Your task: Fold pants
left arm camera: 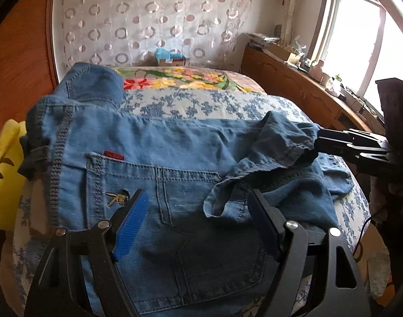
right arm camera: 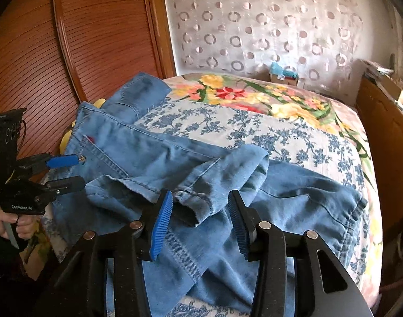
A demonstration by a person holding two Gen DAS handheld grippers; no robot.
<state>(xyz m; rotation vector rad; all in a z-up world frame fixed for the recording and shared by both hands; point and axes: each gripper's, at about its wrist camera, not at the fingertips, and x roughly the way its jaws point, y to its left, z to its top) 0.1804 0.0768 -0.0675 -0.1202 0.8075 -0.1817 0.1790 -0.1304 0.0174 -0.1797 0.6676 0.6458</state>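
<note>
Judging half done: pants [right arm camera: 138, 158] lie doubled but rumpled; hem [right arm camera: 198, 206] loose between my right gripper [right arm camera: 201, 219]'s parted fingers, left gripper [left arm camera: 198, 211] wide, empty; smoothing, second fold remain

The pants [left arm camera: 159, 142] are light blue denim with darker stitching, lying partly folded and rumpled on a bed. In the left wrist view the waistband runs down the 9 o'clock side, beside a back pocket [left arm camera: 175, 206] with a small red tag and a yellow embroidered mark. A leg hem [right arm camera: 201, 198] is folded back over the seat, wrinkled, toward 3 o'clock. Another leg reaches toward 11 o'clock.
</note>
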